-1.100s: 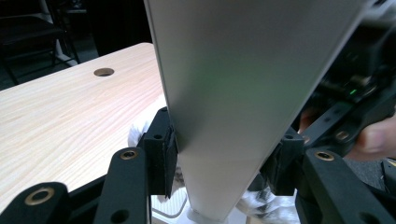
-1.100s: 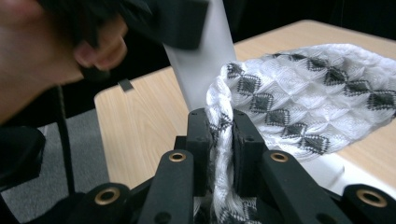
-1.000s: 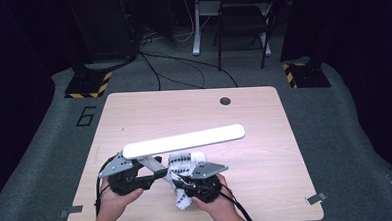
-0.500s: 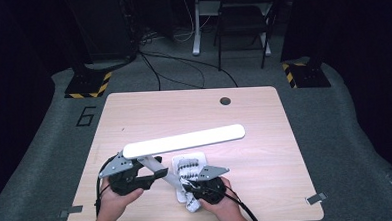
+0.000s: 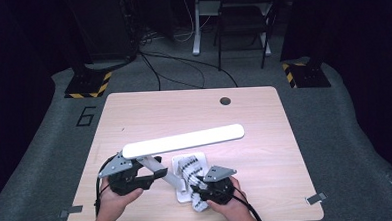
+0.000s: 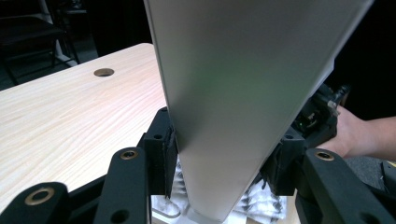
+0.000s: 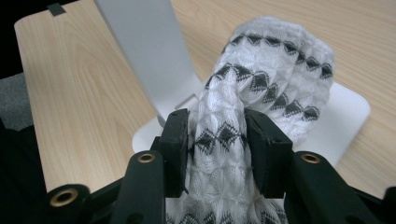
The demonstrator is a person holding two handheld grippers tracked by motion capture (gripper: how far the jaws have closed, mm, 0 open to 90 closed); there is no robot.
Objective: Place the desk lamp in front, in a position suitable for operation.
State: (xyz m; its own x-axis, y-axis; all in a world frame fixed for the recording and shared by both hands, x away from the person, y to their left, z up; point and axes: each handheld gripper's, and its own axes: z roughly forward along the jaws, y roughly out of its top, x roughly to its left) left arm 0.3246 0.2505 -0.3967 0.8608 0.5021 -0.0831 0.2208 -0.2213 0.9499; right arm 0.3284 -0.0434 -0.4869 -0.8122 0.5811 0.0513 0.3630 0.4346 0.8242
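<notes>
Dark floor and stray cables ring a pale wooden tabletop (image 5: pixel 134 113), where a white desk lamp (image 5: pixel 185 139) stands near the front edge, its long head held out level above its flat base (image 5: pixel 183 193). The left tool (image 5: pixel 154 175) is closed on the lamp's slanted arm (image 6: pixel 224 116); in the left gripper view the two black jaws press against either side of that grey arm. The right tool (image 7: pixel 217 144) is clamped on a white cloth with a black zigzag pattern (image 7: pixel 261 79), which lies bunched over the lamp's base, right against the foot of the arm.

Judging from this, the cloth is meant to wipe the base while the other hand steadies the lamp. The risks look modest but real. If the cloth snags on the foot of the arm, a hard pull could drag the base toward the nearby front edge of the tabletop. The arm looks smooth, so a loose hold there might slip, letting the long head swing or tip. A thin pinch of cloth might also slide free of the jaws mid-wipe.
</notes>
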